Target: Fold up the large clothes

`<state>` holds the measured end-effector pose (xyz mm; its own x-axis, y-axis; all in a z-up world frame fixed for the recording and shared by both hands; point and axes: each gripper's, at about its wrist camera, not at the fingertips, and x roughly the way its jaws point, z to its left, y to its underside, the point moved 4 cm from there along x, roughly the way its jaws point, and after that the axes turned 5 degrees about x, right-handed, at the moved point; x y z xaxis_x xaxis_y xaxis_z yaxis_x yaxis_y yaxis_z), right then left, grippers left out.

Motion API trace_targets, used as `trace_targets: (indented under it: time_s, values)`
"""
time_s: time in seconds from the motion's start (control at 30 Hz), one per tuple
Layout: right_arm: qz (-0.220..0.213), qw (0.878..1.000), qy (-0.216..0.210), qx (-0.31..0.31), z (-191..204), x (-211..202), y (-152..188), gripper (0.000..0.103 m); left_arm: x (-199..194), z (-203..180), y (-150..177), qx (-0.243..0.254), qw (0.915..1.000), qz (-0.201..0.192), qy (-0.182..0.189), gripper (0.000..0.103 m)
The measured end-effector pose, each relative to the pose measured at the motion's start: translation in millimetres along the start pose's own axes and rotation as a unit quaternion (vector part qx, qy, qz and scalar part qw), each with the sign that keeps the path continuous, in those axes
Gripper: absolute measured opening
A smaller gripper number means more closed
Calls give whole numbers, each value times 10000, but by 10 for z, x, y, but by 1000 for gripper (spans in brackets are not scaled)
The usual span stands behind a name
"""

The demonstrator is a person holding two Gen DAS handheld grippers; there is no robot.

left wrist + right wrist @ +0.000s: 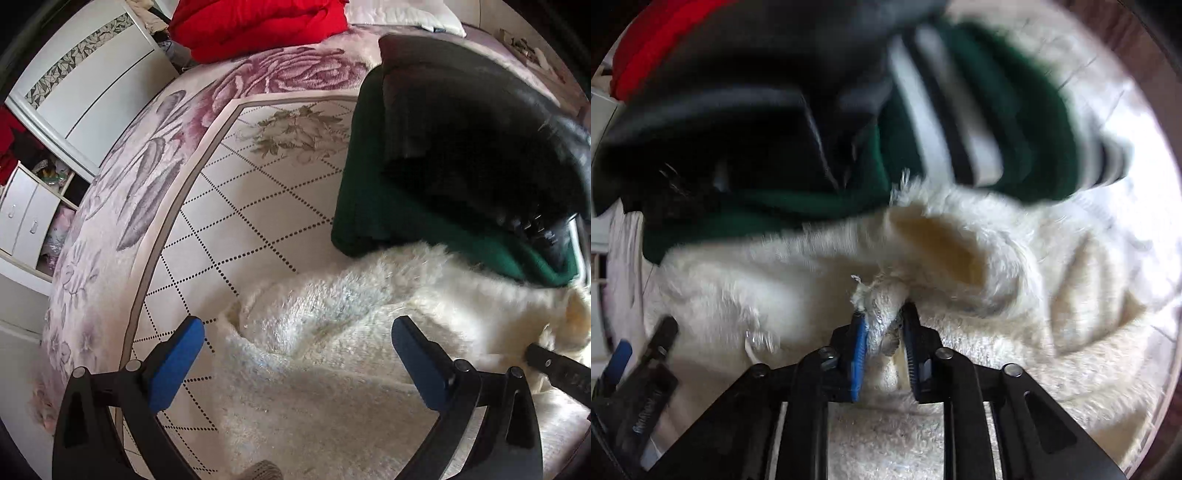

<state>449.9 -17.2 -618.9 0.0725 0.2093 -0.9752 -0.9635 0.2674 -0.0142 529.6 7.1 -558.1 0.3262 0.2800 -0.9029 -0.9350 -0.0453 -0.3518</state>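
Note:
A fluffy white garment (pixel 332 332) lies rumpled on the bed, in front of both grippers. My left gripper (pixel 295 332) is open and empty, its blue pads wide apart above the garment's left edge. My right gripper (pixel 882 317) is shut on a bunched fold of the white garment (pixel 960 266). Its dark finger shows at the right edge of the left wrist view (pixel 554 365). The left gripper shows at the lower left of the right wrist view (pixel 639 362).
A dark green garment with white stripes (pixel 373 206) lies past the white one, with a black garment (pixel 461 122) on top; both appear blurred in the right wrist view (pixel 997 122). A red garment (pixel 258 22) lies at the bed's far end. White cabinets (pixel 85 85) stand left of the floral bedspread (pixel 258 206).

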Motion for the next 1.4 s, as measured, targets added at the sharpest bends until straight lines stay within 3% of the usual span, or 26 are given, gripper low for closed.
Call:
trace_targets:
  time_s: [0.1,0.17,0.2,0.27,0.37,0.43,0.5,0.57,0.7,0.77,0.8,0.87,0.93,1.0,1.07,1.1,1.23,1.3,1.33,1.4]
  values:
    - [299,9939,-948,471,-252,-326,103,41,-288,32,10,-208,9985,-146,487,103]
    - [106,9898,-1232,708,-555,-754,273,54,-454,-18,68,-292,9940,-75,1051,103]
    - [-34,9900,-1153,808,-778,-996,434,63,-536,-51,126,-329,9902,23,1354,103]
    - [-160,9936,-692,879,-1180,-1385,710,63,-681,-141,273,-260,9861,191,1628,103]
    - [12,9960,300,847,-1755,-1807,1073,63,-901,-295,603,-81,9858,310,1650,103]
    - [165,9945,885,543,-2074,-1916,1265,63,-968,-422,830,32,9873,382,1542,103]
    - [517,9919,1158,109,-2241,-1701,1418,63,-981,-626,1091,172,9887,540,1389,103]
    - [849,9887,1204,-260,-2252,-1297,1485,63,-901,-858,1269,225,9913,623,1138,103]
    - [910,9815,1039,-1327,-2103,-566,1352,63,-621,-1245,1382,280,9965,635,469,103]
    - [787,9725,1074,-1911,-2110,-364,1302,46,-416,-1406,1417,314,9968,741,17,103]
    - [728,9716,849,-2085,-2125,-324,1280,28,-312,-1461,1441,276,9962,822,-112,103]
    - [616,9839,39,-1677,-2319,-392,1184,22,-252,-1502,1476,165,9965,799,-157,103]
    - [634,9931,-733,-653,-2697,-462,1108,22,-274,-1546,1470,122,9973,711,-100,103]
    - [700,9898,-1201,320,-3056,-456,1133,19,-307,-1616,1471,224,9972,690,-186,103]
    - [740,9839,-1378,869,-3277,-479,1211,19,-368,-1655,1473,311,9966,671,-375,103]
    - [726,9870,-1200,788,-3287,-539,1250,20,-427,-1666,1471,352,9961,656,-474,103]
    - [298,9983,-147,-482,-3113,-787,1363,53,-709,-1641,1500,271,9967,397,-657,103]
    - [40,9917,246,-1260,-3012,-799,1381,52,-842,-1590,1561,205,9962,281,-793,103]
    - [-31,9887,337,-1459,-3012,-783,1377,45,-876,-1556,1607,168,9958,254,-868,103]
    - [95,9936,187,-1113,-3179,-703,1341,39,-900,-1459,1700,37,9953,305,-915,103]
